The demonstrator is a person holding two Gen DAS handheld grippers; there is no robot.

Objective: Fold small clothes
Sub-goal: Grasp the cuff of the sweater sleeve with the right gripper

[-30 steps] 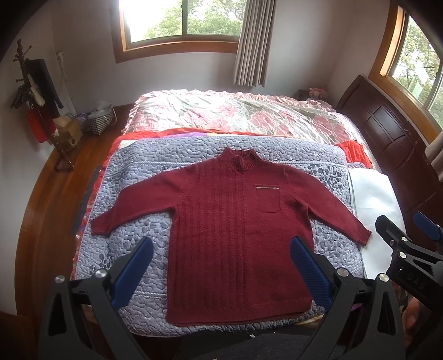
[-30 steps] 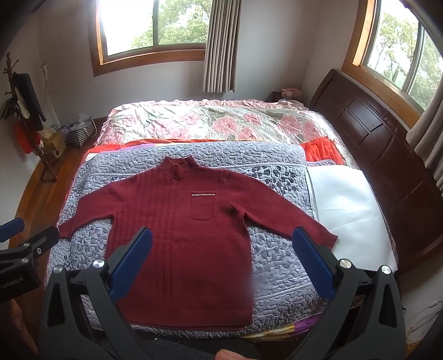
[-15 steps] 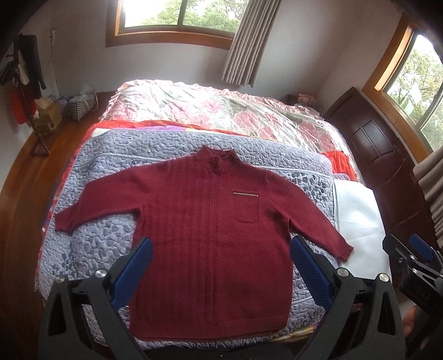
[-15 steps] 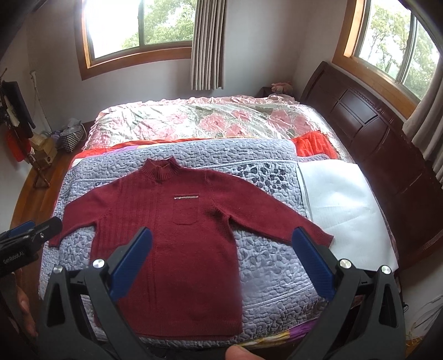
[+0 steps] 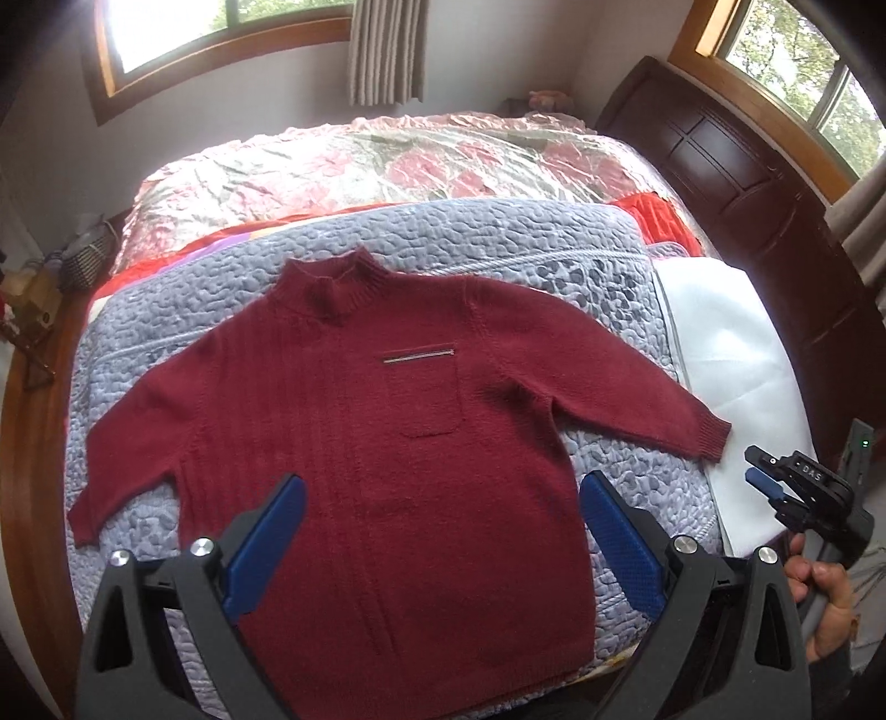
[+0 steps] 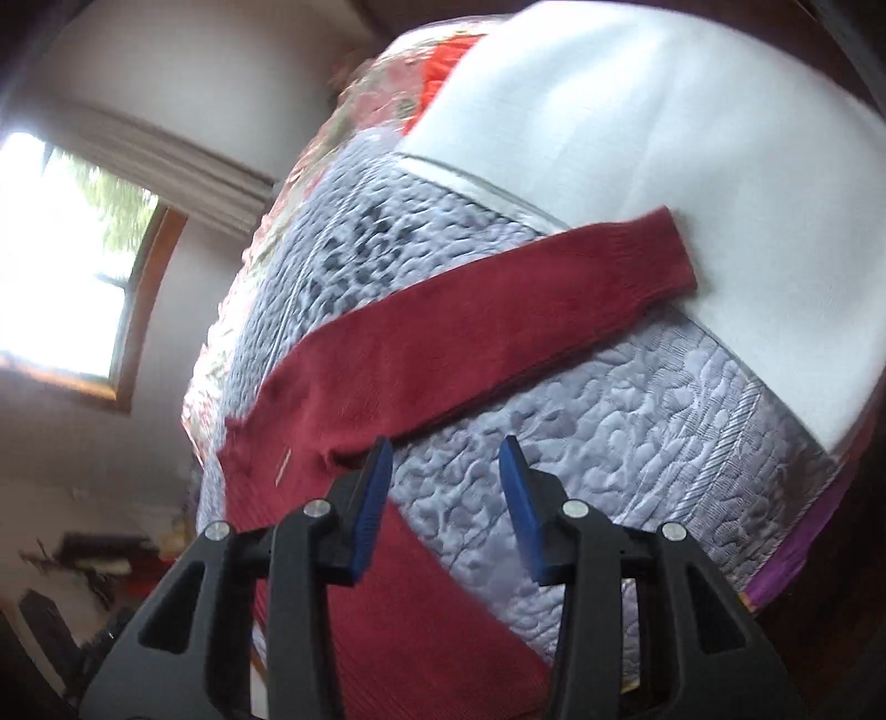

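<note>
A dark red knit sweater (image 5: 398, 443) with a chest pocket lies flat, face up, on a lilac quilted bedspread (image 5: 498, 243), both sleeves spread out. My left gripper (image 5: 443, 493) hovers open above the sweater's lower body, holding nothing. In the left wrist view my right gripper (image 5: 761, 479) shows at the far right, close to the cuff of the sweater's right-hand sleeve, held by a hand (image 5: 825, 598). The right wrist view is tilted and blurred: my right gripper (image 6: 446, 471) is partly open over the quilt (image 6: 637, 443), just below that sleeve (image 6: 498, 321).
A white sheet (image 5: 736, 354) lies right of the quilt, under the sleeve cuff. A floral cover (image 5: 387, 160) spreads behind. A dark wooden headboard (image 5: 736, 166) stands at the right, windows and a curtain (image 5: 387, 50) behind, clutter on the floor at left.
The right gripper has swung down and right toward the sleeve cuff, rolled sideways, and its jaws have narrowed. The left gripper moved closer over the sweater body.
</note>
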